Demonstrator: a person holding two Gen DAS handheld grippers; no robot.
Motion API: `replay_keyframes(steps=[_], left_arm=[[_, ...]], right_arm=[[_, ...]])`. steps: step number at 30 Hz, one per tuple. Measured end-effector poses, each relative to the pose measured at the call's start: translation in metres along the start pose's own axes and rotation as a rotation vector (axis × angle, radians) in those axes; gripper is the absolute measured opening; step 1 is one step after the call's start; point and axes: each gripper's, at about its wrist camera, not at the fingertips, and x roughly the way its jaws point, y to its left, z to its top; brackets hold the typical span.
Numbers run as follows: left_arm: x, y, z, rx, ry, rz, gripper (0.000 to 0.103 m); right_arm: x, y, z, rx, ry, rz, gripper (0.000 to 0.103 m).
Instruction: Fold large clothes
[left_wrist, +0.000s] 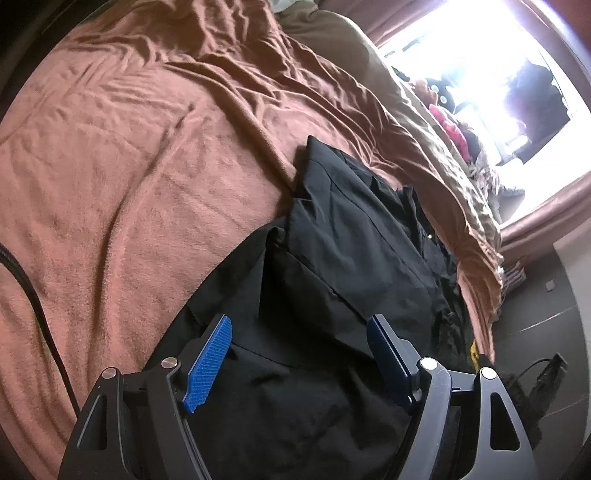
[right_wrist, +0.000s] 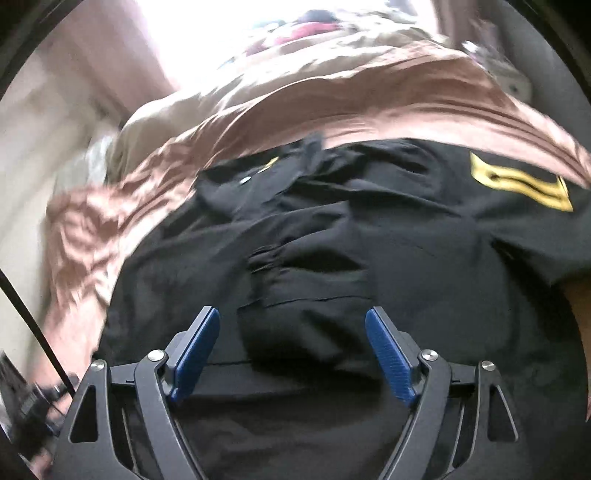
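Left gripper (left_wrist: 299, 325) fingers spread wide, empty, right gripper (right_wrist: 291, 317) fingers likewise, above black garment (left_wrist: 351, 240)

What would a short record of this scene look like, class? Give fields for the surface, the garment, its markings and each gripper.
surface: bed covered by a wrinkled pinkish-brown blanket
garment: black garment, partly folded, lying on the blanket near the bed's edge
markings: yellow patch on the garment
left gripper: left gripper open above the garment, nothing between the pads
right gripper: right gripper open over the garment, no cloth pinched
background: bright window; a black cable crosses the blanket
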Motion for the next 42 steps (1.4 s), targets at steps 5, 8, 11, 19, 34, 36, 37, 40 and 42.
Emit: replay_keyframes(steps=[5, 8, 11, 19, 34, 36, 37, 40, 42], left_arm=[[0.0, 0.002, 0.003, 0.006, 0.002, -0.005, 0.077], [0.001, 0.002, 0.004, 0.008, 0.008, -0.01, 0.077], [0.006, 0.0, 0.003, 0.014, 0.016, 0.0, 0.077], [0.006, -0.002, 0.002, 0.022, 0.014, -0.001, 0.077], [-0.002, -0.027, -0.004, 0.111, -0.023, 0.035, 0.077], [-0.002, -0.032, -0.005, 0.131, -0.024, 0.028, 0.077], [-0.002, -0.037, -0.007, 0.15, -0.022, 0.024, 0.077], [0.001, -0.045, -0.013, 0.19, -0.011, 0.025, 0.077], [0.005, -0.05, -0.016, 0.211, 0.001, 0.027, 0.077]], right_arm=[[0.051, 0.048, 0.001, -0.174, 0.098, -0.163, 0.08], [0.082, 0.067, -0.008, -0.265, 0.14, -0.269, 0.076], [0.088, 0.067, -0.007, -0.278, 0.121, -0.302, 0.049], [0.036, 0.008, 0.02, -0.077, -0.023, -0.316, 0.041], [-0.069, -0.123, 0.005, 0.331, -0.157, -0.196, 0.071], [-0.084, -0.147, -0.004, 0.389, -0.165, -0.191, 0.071], [-0.093, -0.161, -0.006, 0.433, -0.176, -0.183, 0.071], [-0.114, -0.198, -0.015, 0.559, -0.225, -0.214, 0.071], [-0.122, -0.212, -0.021, 0.605, -0.233, -0.273, 0.071]])
